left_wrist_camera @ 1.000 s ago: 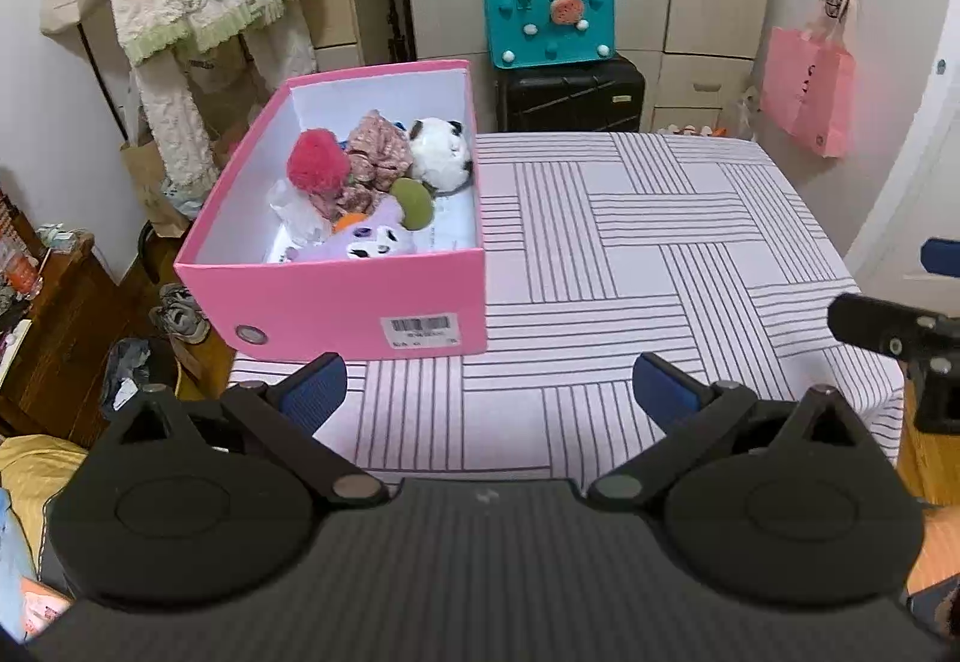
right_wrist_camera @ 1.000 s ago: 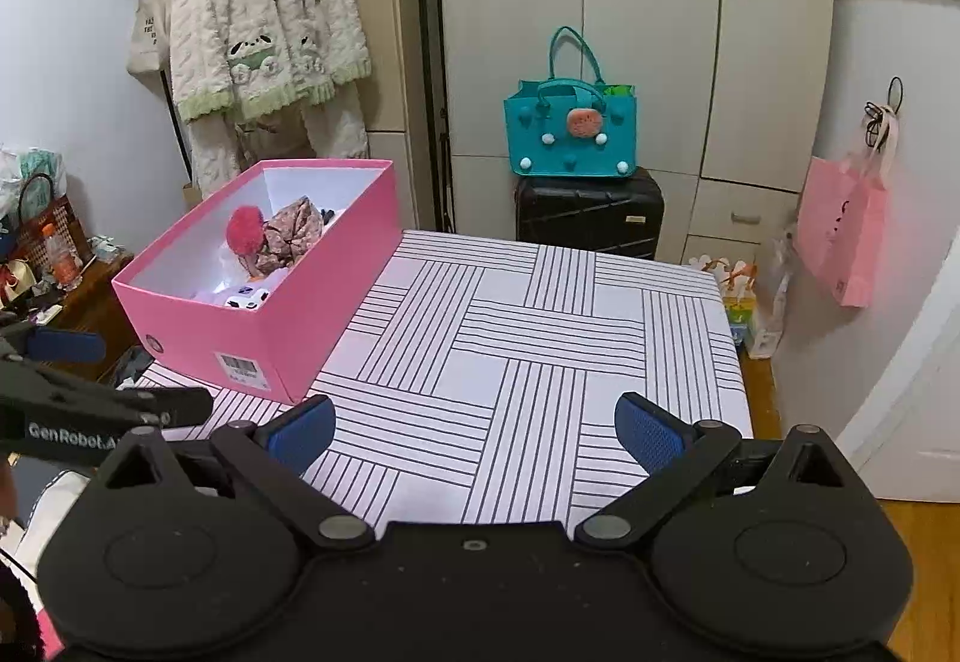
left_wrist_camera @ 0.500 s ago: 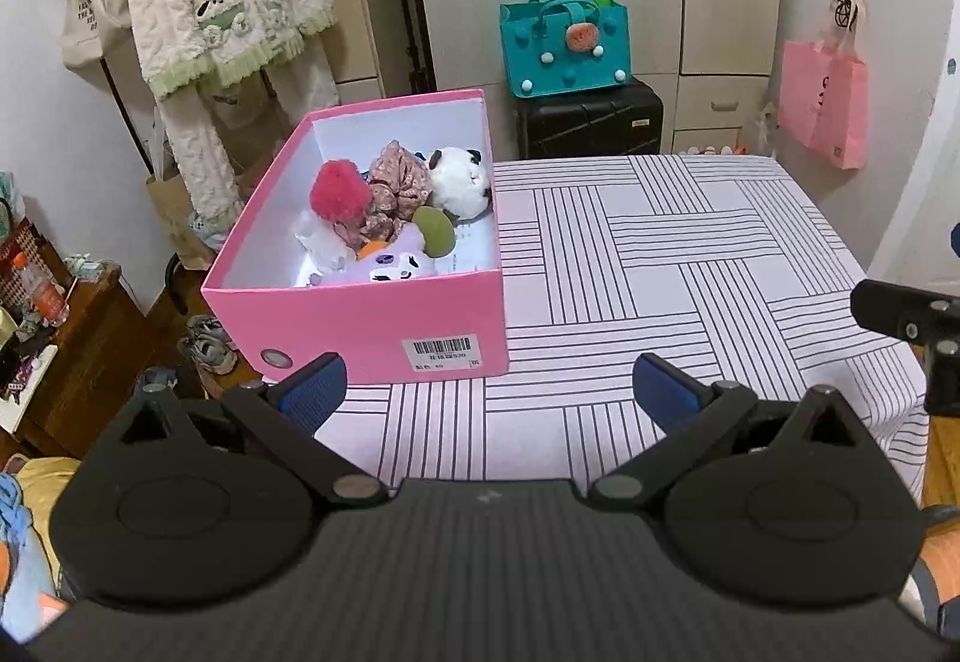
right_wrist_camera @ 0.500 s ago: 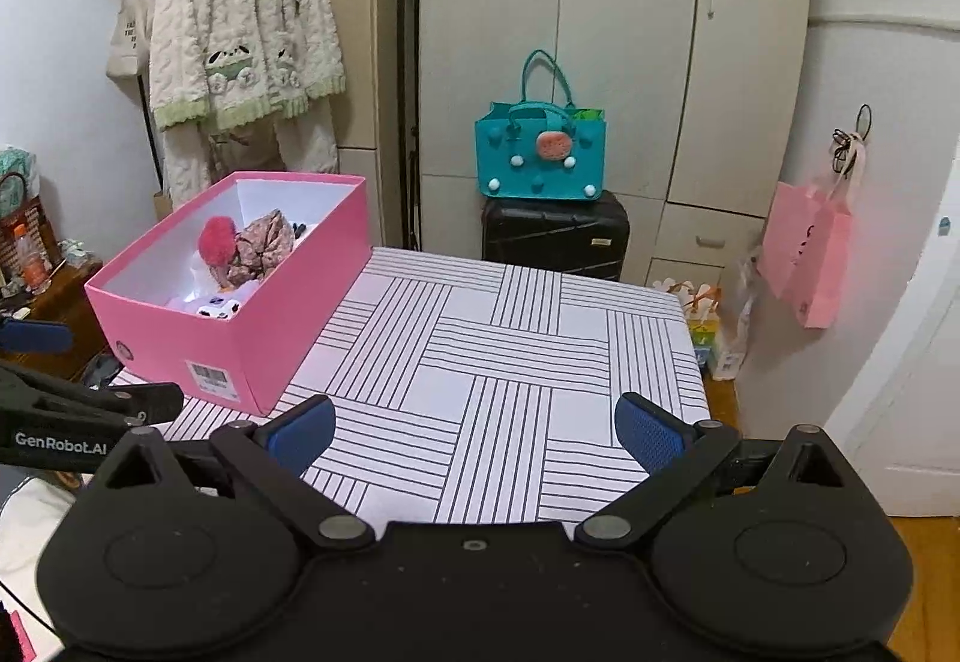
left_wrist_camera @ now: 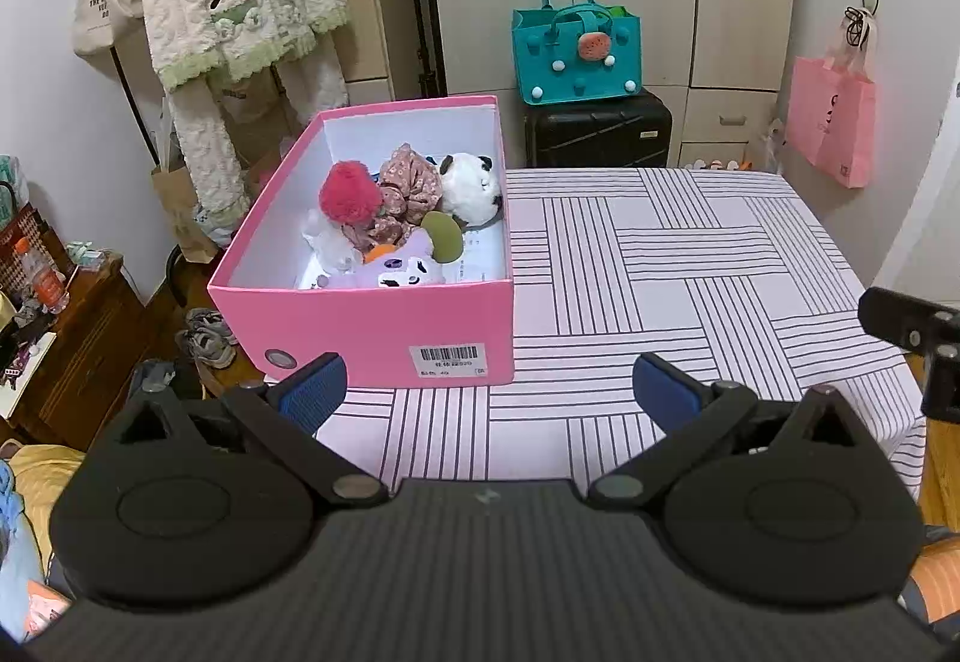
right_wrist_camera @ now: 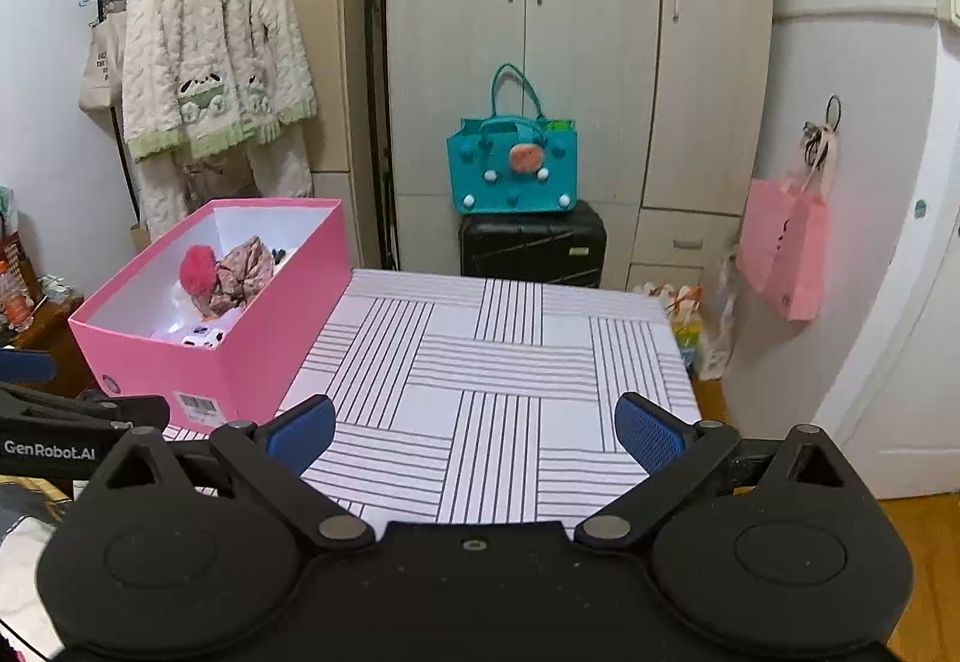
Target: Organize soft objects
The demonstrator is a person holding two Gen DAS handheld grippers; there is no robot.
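Left gripper point(left_wrist_camera: 487, 383) is spread wide with nothing between its blue pads point(left_wrist_camera: 312, 380), hovering above the near edge of the striped table point(left_wrist_camera: 690, 254), just short of the pink box point(left_wrist_camera: 384, 326). Right gripper point(right_wrist_camera: 474, 425) is likewise released and empty, held over the table's near right part. Box stands on the table's left side. Inside lie the soft items together: a red pompom point(left_wrist_camera: 349, 192), floral scrunchie point(left_wrist_camera: 408, 182), panda plush point(left_wrist_camera: 471, 188), green piece point(left_wrist_camera: 443, 237) and purple plush point(left_wrist_camera: 402, 272).
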